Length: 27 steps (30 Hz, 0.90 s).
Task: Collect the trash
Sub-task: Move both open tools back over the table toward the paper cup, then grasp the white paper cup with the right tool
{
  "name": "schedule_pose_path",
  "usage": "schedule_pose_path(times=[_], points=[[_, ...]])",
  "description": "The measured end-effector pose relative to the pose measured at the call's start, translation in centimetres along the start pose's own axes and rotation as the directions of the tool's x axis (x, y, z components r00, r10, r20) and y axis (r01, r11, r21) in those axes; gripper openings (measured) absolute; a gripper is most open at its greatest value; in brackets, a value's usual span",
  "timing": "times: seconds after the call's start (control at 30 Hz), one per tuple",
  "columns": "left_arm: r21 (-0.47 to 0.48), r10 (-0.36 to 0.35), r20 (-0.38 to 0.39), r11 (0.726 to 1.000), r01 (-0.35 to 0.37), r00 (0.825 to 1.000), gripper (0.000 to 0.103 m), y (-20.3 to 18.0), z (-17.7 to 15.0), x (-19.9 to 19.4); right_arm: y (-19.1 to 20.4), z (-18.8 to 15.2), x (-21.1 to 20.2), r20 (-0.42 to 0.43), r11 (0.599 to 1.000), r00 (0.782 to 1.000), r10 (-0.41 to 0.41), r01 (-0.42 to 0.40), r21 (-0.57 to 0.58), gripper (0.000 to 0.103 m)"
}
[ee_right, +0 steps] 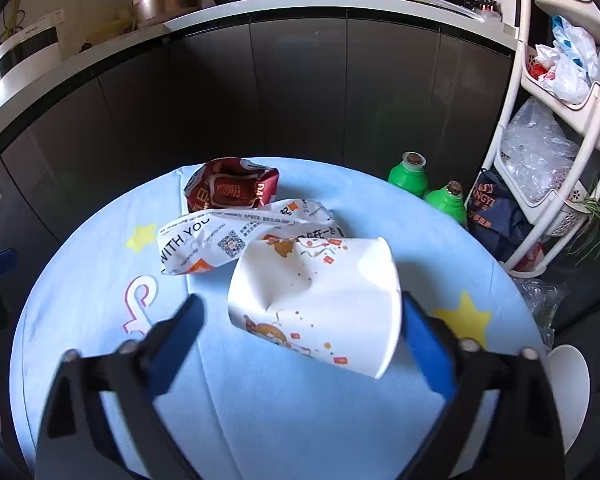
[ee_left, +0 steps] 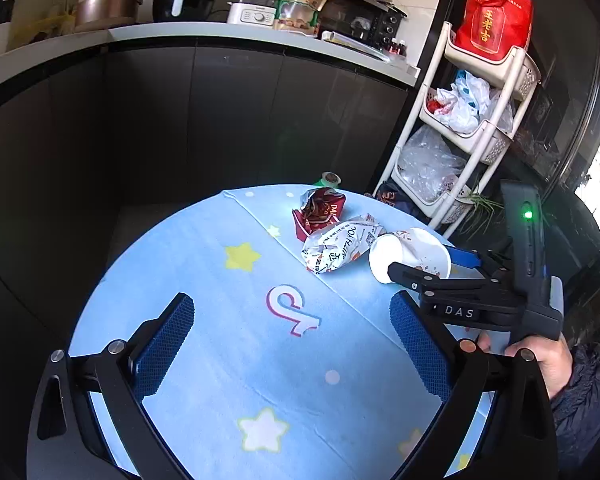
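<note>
The cup [ee_right: 320, 300], a dented white paper one lying on its side, rests on the blue star-print counter [ee_right: 260, 412] between the right gripper's [ee_right: 300, 344] blue fingers [ee_right: 428, 352]. The right finger lies against its rim, while the left finger stands clear of its wall, so the fingers are spread around it and not clamped on it. Just behind the cup lies a crumpled white wrapper [ee_right: 204, 240], touching it, and behind that a red snack bag [ee_right: 232, 188] near the far edge. Two green bottles [ee_right: 408, 176] stand beyond the counter, beside a white rack [ee_right: 512, 184] filled with plastic bags. In the left wrist view the left gripper [ee_left: 292, 348] hangs over bare cloth with its fingers [ee_left: 164, 344] wide apart and nothing between them, well short of the trash; a hand [ee_left: 548, 360] holds the right gripper's handle.
</note>
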<state>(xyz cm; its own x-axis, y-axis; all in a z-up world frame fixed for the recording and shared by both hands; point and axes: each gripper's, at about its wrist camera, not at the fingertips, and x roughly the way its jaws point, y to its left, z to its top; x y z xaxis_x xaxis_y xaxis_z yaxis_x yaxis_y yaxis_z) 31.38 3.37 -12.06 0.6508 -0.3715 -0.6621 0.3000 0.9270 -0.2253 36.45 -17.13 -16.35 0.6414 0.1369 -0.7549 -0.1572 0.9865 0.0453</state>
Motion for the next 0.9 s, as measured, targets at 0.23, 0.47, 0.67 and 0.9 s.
schedule_pose_path(times=[0.23,0.47,0.67,0.9], points=[[0.049,-0.076,-0.032,0.996,0.077,0.997,0.093,-1.1,1.3,3.0,-0.7,-1.0,-1.9,0.030,1.000,0.999,0.017,-0.016,-0.017,0.074],[0.130,-0.095,-0.056,0.986,0.102,0.994,0.076,-3.4,3.8,7.2,-2.6,-3.3,-5.5,0.048,1.000,0.998,0.030,-0.030,-0.008,0.034],[0.191,-0.074,-0.078,0.978,0.088,0.994,0.075,-5.7,4.7,10.0,-3.9,-4.3,-6.4,0.032,0.999,0.998,0.049,-0.049,-0.003,0.020],[0.248,-0.039,-0.125,0.966,0.069,0.991,0.070,-7.1,4.3,12.2,-4.9,-5.0,-6.9,0.035,0.994,0.994,0.103,-0.104,0.018,0.018]])
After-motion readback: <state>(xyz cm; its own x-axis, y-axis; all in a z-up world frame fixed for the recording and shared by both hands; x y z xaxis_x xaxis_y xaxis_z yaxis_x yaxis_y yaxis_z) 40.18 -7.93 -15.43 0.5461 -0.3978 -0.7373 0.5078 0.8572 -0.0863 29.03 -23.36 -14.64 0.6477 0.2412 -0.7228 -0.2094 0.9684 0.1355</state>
